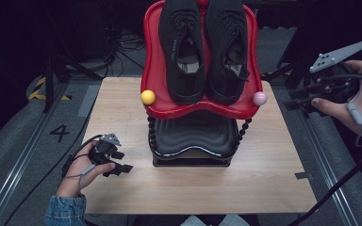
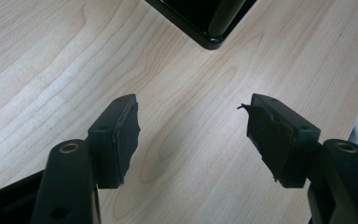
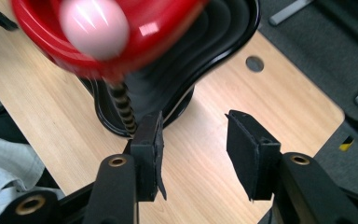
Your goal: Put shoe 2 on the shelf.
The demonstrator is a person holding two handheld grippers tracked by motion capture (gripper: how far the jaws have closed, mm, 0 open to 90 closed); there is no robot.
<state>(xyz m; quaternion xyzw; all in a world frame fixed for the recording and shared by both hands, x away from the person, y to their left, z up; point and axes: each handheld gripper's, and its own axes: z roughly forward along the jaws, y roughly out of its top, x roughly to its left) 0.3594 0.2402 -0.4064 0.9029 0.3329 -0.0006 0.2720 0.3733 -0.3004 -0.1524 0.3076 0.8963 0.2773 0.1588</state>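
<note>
A pair of black lace-up shoes (image 1: 183, 52) sits on the red upper tray (image 1: 153, 70) of a two-tier rack in the middle of the wooden table (image 1: 122, 108). Below it is a black tray (image 1: 193, 136) with nothing on it. A yellow ball (image 1: 147, 97) and a pink ball (image 1: 259, 98) cap the front corners. My left gripper (image 1: 124, 161) lies low at the table's front left, open, over bare wood (image 2: 193, 105), with the rack's base corner (image 2: 205, 23) ahead. My right gripper (image 1: 290, 99) hovers off the table's right edge, open (image 3: 193, 121), aimed toward the blurred pink ball (image 3: 94, 28) and beaded post (image 3: 121, 105).
Grey floor with metal rails flanks the table. A painted 4 (image 1: 59, 133) and yellow-black tape (image 1: 37, 89) lie at the left, cables (image 1: 118, 52) at the back. A round hole (image 3: 254, 64) marks the table near its right corner. Bare wood surrounds the rack.
</note>
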